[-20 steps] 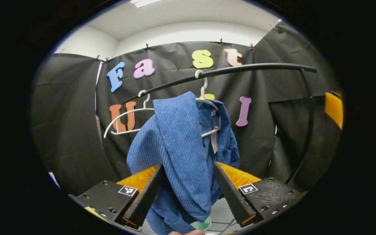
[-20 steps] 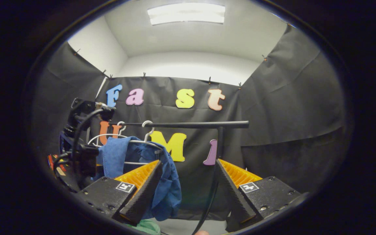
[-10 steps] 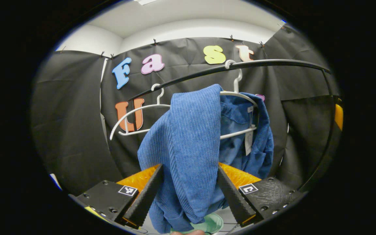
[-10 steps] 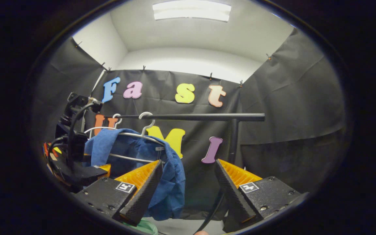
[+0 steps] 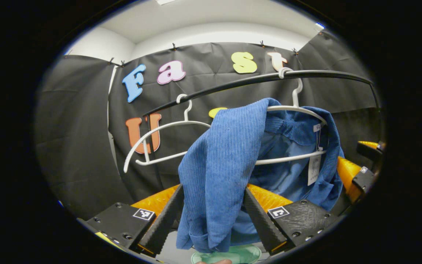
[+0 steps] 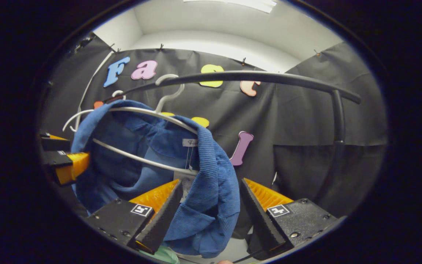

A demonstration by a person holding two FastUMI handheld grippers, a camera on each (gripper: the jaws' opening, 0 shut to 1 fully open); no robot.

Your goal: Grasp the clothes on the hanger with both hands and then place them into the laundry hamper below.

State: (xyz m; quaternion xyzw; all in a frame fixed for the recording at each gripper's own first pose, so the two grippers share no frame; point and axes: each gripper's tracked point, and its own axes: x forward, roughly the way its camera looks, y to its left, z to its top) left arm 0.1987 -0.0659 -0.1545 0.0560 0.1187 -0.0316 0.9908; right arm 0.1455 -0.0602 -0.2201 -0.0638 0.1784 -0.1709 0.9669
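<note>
Left gripper view: the left gripper (image 5: 211, 216) spreads wide around a blue shirt (image 5: 222, 165) draped on a white hanger (image 5: 295, 110); a green hamper (image 5: 233, 255) peeks below.

Right gripper view: the right gripper (image 6: 205, 216) gapes around the shirt's other shoulder; its tag is unreadable.

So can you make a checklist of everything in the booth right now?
Surface: pale floor glimpsed low between the left fingers.
Job's things: blue shirt draped on a white hanger hooked on the black rail; green hamper below.
Clutter: a second, bare hanger on the rail.
Grippers: left gripper open, a shirt fold between its fingers; right gripper open around the other shoulder.
Cables: a thin dark one low in the right gripper view.
Surroundings: black cloth walls, white ceiling.
</note>
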